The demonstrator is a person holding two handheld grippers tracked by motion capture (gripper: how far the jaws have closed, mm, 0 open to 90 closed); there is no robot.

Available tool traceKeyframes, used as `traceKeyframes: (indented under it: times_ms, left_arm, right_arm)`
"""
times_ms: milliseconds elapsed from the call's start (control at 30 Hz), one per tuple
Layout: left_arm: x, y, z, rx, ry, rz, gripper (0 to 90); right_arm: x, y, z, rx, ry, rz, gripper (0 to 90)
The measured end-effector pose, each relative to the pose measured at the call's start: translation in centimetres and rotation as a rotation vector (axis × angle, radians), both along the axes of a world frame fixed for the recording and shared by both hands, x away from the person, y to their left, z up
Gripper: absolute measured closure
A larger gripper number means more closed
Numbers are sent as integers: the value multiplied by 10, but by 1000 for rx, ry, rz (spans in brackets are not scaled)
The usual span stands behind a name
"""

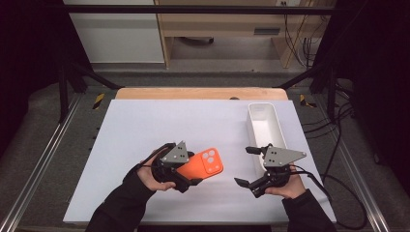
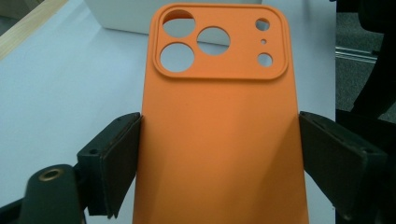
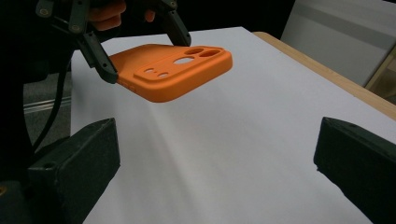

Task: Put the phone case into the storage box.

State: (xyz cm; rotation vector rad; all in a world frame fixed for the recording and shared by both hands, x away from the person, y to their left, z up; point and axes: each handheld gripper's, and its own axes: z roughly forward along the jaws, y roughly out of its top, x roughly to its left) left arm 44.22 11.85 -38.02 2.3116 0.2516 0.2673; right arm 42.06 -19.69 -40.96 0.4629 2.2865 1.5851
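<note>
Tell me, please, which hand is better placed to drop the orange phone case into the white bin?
Left, probably: the left gripper already clamps the phone case. The right gripper is open and empty beside the white bin.

A wooden table carries a white sheet over nearly its whole top — at the far right a long white tray lies on it.

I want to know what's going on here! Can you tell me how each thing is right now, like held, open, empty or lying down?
orange phone case: clamped by its long edges, lifted off the table, camera cutouts pointing away from the hand.
left gripper: shut on the case.
right gripper: open, holding nothing.
white bin: sitting on the table, looks empty.
</note>
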Motion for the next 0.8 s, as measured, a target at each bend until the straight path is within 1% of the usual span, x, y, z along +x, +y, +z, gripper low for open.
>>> traceKeyframes:
  times_ms: [200,233,333,500,533,700,733,767,800]
  left_arm:
    - [-1,-4,-1,2,1,-26,157]
    - [-2,-5,-1,-1,-1,-34,157]
    - [-3,-7,-1,-3,-2,-48,157]
    - [-6,-9,0,-6,-13,-64,157]
    - [-7,-11,-1,-1,-21,-78,157]
    - [-8,-13,-1,3,-19,-98,157]
    - [-9,-14,0,7,-22,-108,157]
    - [-9,-14,0,7,-22,-108,157]
    - [-9,-15,0,5,-22,-113,157]
  right_arm:
    - [-3,5,3,-24,-10,36,12]
    - [-4,7,4,-34,-15,58,15]
    - [-5,10,5,-56,-15,85,16]
    - [-6,13,6,-81,-18,112,21]
    - [-6,14,7,-88,-20,119,22]
    - [-6,16,8,-103,-27,142,24]
    - [-6,17,9,-115,-30,154,24]
    - [-6,17,9,-115,-30,154,24]
    - [-7,18,11,-130,-30,166,24]
